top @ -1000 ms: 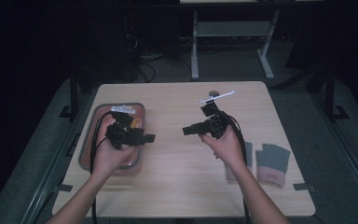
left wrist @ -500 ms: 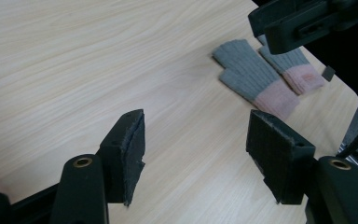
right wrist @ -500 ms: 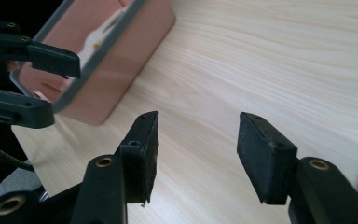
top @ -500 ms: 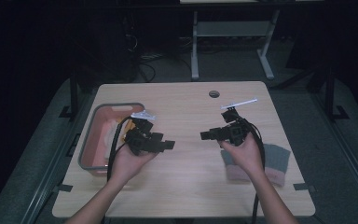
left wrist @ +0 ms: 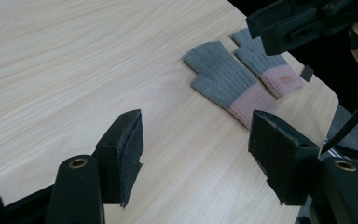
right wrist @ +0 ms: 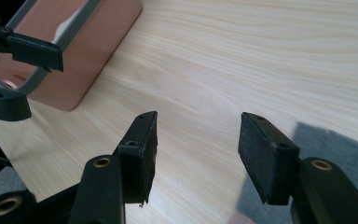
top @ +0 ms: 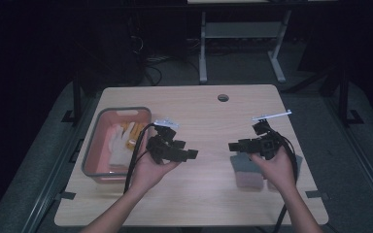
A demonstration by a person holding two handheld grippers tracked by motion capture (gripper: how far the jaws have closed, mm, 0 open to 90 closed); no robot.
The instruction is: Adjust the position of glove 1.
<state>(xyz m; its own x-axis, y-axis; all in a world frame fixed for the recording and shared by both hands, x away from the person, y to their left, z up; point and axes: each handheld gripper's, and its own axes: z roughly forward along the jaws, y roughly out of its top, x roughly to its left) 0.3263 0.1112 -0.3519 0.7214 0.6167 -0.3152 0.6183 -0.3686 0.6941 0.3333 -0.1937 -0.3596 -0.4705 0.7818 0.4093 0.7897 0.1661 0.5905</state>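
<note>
Pale woodgrain table [top: 209,191], ribbed knit gloves [left wrist: 235,81], rounded pink bin [top: 97,150]

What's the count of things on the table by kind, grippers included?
Grey-and-pink gloves: 2
Pink bin with grey rim: 1, with light and yellow items inside, too unclear to count
Handheld grippers, both with jaws open and nothing between them, left gripper, right gripper: 2
Total: 5
</note>
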